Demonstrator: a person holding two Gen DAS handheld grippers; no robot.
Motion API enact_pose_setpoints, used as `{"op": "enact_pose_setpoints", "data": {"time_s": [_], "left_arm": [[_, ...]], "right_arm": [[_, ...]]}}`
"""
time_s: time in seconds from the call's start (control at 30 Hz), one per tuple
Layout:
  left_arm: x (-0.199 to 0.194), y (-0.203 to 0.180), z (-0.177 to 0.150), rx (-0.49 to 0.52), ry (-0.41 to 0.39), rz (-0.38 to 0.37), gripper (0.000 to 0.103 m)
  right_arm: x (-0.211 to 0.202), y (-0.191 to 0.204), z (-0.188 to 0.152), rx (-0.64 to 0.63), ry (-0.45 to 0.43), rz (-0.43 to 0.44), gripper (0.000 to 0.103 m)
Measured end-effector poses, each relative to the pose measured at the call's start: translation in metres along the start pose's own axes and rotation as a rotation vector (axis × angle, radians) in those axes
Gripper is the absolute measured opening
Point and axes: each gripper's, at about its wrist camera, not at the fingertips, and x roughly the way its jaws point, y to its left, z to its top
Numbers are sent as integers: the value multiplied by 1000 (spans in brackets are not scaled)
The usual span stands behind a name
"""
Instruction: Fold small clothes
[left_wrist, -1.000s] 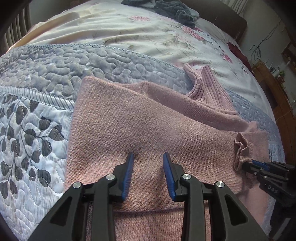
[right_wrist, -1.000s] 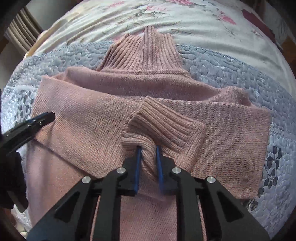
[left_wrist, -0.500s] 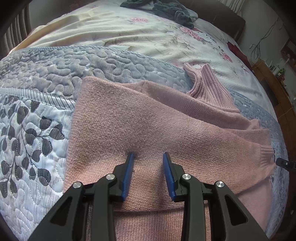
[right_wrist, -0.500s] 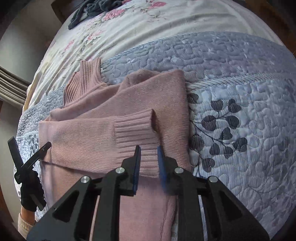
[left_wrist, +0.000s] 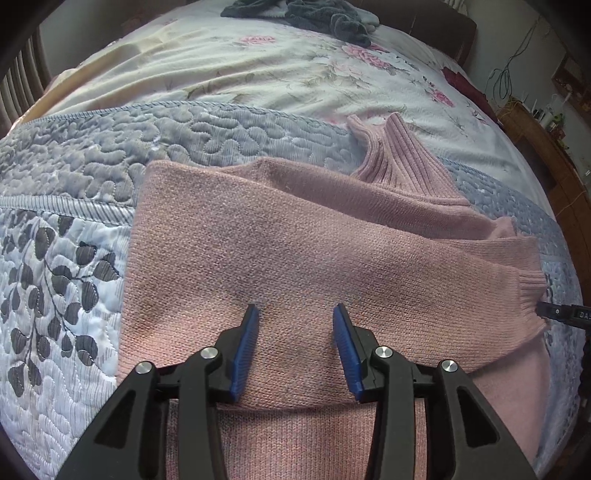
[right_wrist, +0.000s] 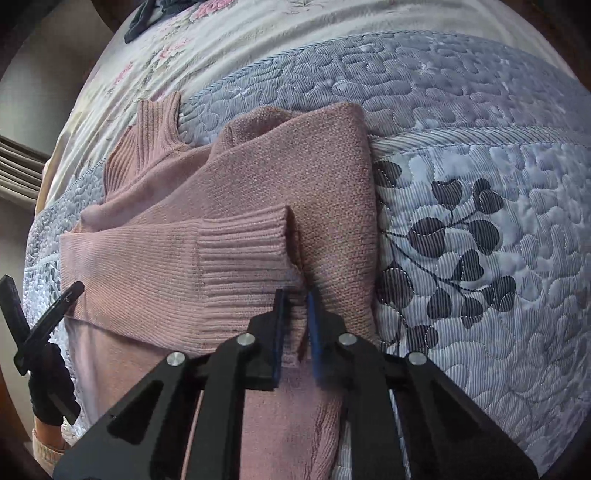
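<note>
A home bedroom: a bed with quilted bedspread (left_wrist: 110, 166), floral sheet (left_wrist: 280, 74), wooden headboard (left_wrist: 436, 26).

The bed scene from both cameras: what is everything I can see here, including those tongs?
Sweater: one, dusty pink knit, flat on the quilt, ribbed collar pointing up the bed.
Sleeve cuff: one, pink ribbed, folded across the sweater's body.
Quilt: one, grey-blue with dark leaf print, under the sweater.
Floral sheet: one, cream with pink flowers, beyond the quilt.
Dark clothes: a small grey heap, far end of the bed.
Wooden furniture: brown, beside the bed, small items on top too tiny to name.
Left tongs: black with blue pads, open, over the sweater.
Right tongs: black with blue pads, nearly closed at the cuff's corner; grip unclear.
Gloved hand: one, black glove, holding the left tongs.
</note>
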Motion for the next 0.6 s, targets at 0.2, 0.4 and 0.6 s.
{"op": "enact_pose_setpoints", "data": {"time_s": [0.2,0.4,0.6], "left_arm": [[3,0,-2,22,-3,5,42],[3,1,1,10,6,-9,42],[-25,-14,32,45,-52,-31,43]], "right_arm": [[2,-6,-4,3,1,-9,7],[2,-1,1,-35,14,-41,8],[-28,38,38,-117,-84,29,27]]}}
